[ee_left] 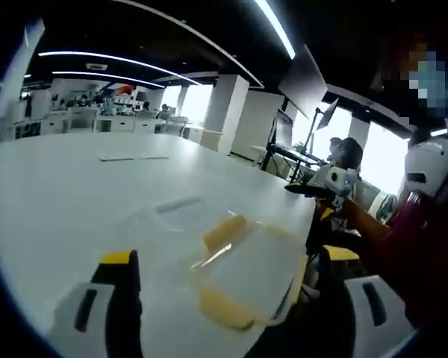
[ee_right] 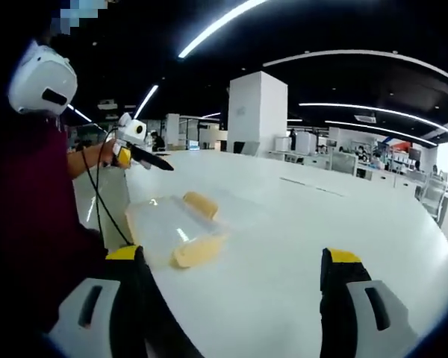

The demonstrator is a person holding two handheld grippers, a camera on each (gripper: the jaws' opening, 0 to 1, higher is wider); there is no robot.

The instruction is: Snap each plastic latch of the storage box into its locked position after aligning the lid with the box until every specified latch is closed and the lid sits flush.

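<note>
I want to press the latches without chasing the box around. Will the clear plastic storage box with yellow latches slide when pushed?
Probably yes. The clear plastic storage box with yellow latches looks empty, so likely light, and the white table looks smooth and glossy. It sits low and flat, so tipping seems unlikely. Its thin walls may flex.

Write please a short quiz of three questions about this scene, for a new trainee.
1. True or false: the left gripper is shut on a latch.
2. What colour are the latches of the storage box? A) blue B) yellow C) red
3. On what does the box stand?

Key:
1. False. In the left gripper view its jaws stand wide apart with the box between them, holding nothing.
2. B, yellow. The box itself is clear plastic.
3. On the white table, near its edge. The right gripper is open too, with the box ahead of its jaws.
</note>
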